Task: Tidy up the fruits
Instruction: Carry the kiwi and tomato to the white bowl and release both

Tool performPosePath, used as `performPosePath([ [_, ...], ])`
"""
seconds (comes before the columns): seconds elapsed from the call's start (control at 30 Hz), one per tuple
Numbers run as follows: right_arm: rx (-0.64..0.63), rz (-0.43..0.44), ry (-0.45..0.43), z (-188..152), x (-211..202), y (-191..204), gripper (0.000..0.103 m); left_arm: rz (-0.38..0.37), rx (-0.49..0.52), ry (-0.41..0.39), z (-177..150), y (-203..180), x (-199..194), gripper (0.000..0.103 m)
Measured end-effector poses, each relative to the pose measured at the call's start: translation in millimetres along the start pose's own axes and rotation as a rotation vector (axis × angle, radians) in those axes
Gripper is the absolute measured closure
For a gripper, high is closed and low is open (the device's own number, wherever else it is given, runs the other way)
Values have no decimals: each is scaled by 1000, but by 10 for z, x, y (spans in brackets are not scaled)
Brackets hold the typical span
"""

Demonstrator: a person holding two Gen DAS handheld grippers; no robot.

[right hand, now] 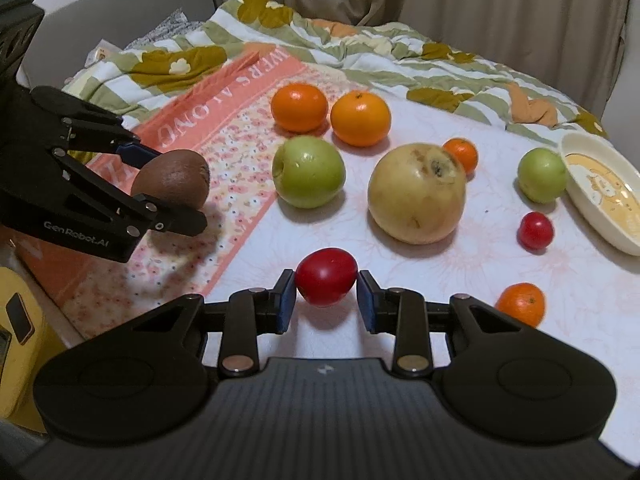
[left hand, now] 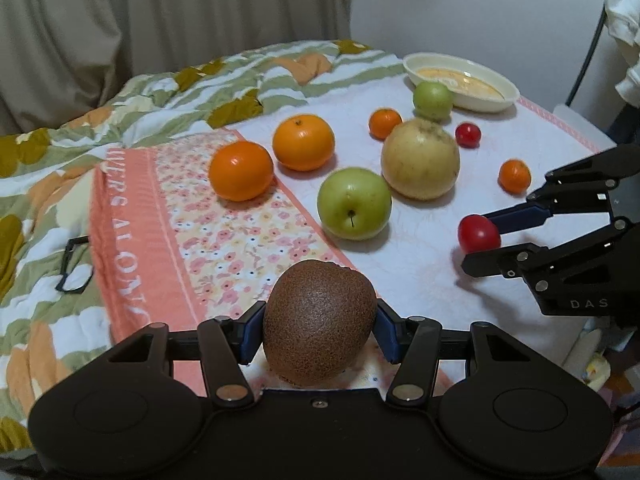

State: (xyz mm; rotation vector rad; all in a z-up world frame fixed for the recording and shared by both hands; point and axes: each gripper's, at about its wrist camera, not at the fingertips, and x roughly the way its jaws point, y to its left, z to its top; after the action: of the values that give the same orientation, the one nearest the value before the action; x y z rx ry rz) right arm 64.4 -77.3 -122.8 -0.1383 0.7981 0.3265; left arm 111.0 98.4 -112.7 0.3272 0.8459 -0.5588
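Note:
My left gripper (left hand: 320, 330) is shut on a brown kiwi (left hand: 319, 322) and holds it above the floral cloth; it also shows in the right wrist view (right hand: 172, 196) with the kiwi (right hand: 174, 182). My right gripper (right hand: 326, 294) is shut on a red tomato (right hand: 326, 276), just above the white cloth; in the left wrist view the tomato (left hand: 479, 234) sits between its pads. On the cloth lie two big oranges (left hand: 241, 170) (left hand: 303, 142), a green apple (left hand: 354, 203), a yellow pear (left hand: 420, 158), a smaller green apple (left hand: 433, 100), two small mandarins (left hand: 385, 123) (left hand: 514, 176) and another red tomato (left hand: 468, 134).
A cream bowl (left hand: 464, 80) stands at the far edge of the white cloth, next to the small green apple. A striped quilt (left hand: 60, 152) covers the bed to the left, with black glasses (left hand: 74, 264) on it. Curtains hang behind. A yellow object (right hand: 16, 320) sits beside the bed.

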Motion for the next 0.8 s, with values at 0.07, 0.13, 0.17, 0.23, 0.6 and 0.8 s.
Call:
performPosePath([
  [0.07, 10, 0, -14, 15, -120, -16, 55, 21, -12, -12, 11, -41, -108, 43],
  [0.13, 19, 0, -27, 21, -235, -38, 55, 46, -25, -25, 27, -94, -234, 43],
  [0.17, 24, 2, -36, 27, -306, -63, 55, 58, -31, -32, 40, -125, -293, 43],
  [0.23, 29, 6, -51, 31, -438, -117, 55, 85, -47, -45, 69, -205, -411, 43],
  [0.6, 3, 11, -111, 22, -1175, -710, 55, 197, -139, -130, 470, -913, -868, 43],
  [0.8, 11, -20, -126, 2, -1420, -1316, 55, 243, -170, -176, 810, -1367, -844, 43],
])
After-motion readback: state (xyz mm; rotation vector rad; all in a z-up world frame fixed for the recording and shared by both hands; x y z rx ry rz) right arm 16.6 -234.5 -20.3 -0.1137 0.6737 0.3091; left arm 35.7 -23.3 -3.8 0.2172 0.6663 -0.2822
